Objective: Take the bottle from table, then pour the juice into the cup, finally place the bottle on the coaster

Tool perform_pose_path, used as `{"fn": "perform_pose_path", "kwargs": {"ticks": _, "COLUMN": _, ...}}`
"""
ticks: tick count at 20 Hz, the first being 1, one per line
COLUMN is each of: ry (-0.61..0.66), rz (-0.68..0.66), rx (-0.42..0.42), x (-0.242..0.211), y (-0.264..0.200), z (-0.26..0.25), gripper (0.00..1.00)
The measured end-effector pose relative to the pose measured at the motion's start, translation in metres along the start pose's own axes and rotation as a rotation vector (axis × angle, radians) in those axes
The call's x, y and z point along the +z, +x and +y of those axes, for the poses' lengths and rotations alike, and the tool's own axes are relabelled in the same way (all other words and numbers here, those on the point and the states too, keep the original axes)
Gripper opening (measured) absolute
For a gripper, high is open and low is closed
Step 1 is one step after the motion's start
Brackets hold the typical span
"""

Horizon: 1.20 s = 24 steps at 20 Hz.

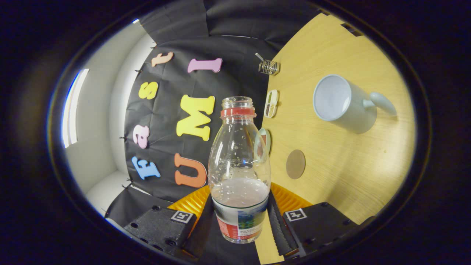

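looking past our fingers, we see the table (353, 173) tipped sideways; the cup (340, 103) sits at two o'clock from the bottle (239, 165), coaster (296, 164) nearer at three. our gripper (240, 221) clamps the bottle, neck pointing twelve.

The gripper (239, 207) presses both fingers against the bottle (239, 165), and each finger is a ribbed wedge widening back into a blocky, flat-topped housing. To either side of the bottle a housing carries a small white square tag (182, 216) printed with a black pattern. Round screw holes (158, 228) dot the block left of the bottle, and a toothed strip (276, 224) lines the finger on the bottle's right.
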State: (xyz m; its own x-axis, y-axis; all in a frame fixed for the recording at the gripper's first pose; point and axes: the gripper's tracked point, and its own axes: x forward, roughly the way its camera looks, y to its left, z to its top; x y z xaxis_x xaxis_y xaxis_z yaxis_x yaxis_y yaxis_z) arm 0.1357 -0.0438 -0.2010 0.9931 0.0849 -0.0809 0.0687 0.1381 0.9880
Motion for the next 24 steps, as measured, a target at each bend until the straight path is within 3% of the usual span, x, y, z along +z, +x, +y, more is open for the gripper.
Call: {"fn": "perform_pose_path", "kwargs": {"ticks": 24, "ry": 0.324, "rz": 0.005, "rx": 0.035, "x": 0.007, "y": -0.004, "z": 0.018, "gripper": 0.76}}
